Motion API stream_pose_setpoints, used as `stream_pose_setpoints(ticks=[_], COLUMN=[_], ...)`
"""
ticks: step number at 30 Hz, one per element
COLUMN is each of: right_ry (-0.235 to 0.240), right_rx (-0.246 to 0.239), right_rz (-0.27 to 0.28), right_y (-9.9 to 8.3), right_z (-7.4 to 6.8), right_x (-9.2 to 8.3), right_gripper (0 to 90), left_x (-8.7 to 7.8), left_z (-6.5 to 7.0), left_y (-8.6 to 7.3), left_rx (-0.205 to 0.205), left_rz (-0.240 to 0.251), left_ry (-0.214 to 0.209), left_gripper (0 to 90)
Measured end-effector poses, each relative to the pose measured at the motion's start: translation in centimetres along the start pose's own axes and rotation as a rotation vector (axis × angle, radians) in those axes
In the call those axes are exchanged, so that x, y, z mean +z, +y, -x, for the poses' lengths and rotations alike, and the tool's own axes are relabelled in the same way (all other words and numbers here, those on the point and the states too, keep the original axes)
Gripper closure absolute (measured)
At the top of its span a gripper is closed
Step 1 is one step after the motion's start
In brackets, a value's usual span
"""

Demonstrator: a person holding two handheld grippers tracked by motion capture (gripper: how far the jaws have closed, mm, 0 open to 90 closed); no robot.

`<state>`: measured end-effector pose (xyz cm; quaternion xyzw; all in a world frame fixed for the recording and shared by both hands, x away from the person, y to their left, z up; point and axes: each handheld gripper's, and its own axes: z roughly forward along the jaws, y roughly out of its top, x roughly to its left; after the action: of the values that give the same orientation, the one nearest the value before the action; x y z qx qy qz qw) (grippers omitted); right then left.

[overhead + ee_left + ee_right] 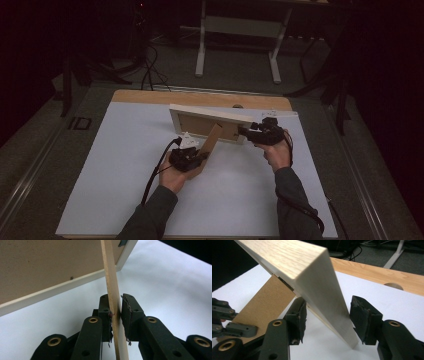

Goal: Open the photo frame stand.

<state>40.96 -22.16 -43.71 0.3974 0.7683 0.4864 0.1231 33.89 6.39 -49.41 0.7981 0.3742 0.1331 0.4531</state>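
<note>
A light wooden picture frame [210,119] stands tilted on the white table sheet [125,165], its brown back facing me. Its brown back stand [213,142] slants down toward me. My left gripper [200,157] is shut on the lower part of that stand; in the left gripper view the thin board [111,277] runs up between the two pads of that gripper [116,312], with the frame's back [37,265] beyond. My right gripper [245,132] is at the frame's right end. Its jaws [328,305] straddle the frame's side [312,277] with a gap at each pad.
A strip of bare wooden tabletop [200,97] runs along the far edge of the sheet. Beyond it, on the dark floor, stand the white legs of a desk [240,30] and some cables [147,70]. The left gripper [227,320] shows in the right gripper view.
</note>
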Motion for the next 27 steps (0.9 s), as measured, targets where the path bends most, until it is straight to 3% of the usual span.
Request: stream_pose_setpoints(ticks=[6,22,27], right_ry=[0.032,0.036,0.037], right_rx=[0.019,0.011,0.028], right_rz=[0.008,0.02,0.018], right_y=[-0.5,-1.8,-2.3], right_z=[0.2,-0.4,-0.2], right_x=[-0.1,-0.5,-0.6], right_gripper=[44.0,40.2,43.7], left_x=[0.0,0.1,0.1], left_z=[0.3,0.7,0.8], left_y=[-0.4,-1.5,-1.7], left_rx=[0.02,0.066,0.067], left_rz=[-0.014,-0.053,-0.052], left_ry=[-0.007,0.01,0.009], left_gripper=[79.7,78.5,77.6])
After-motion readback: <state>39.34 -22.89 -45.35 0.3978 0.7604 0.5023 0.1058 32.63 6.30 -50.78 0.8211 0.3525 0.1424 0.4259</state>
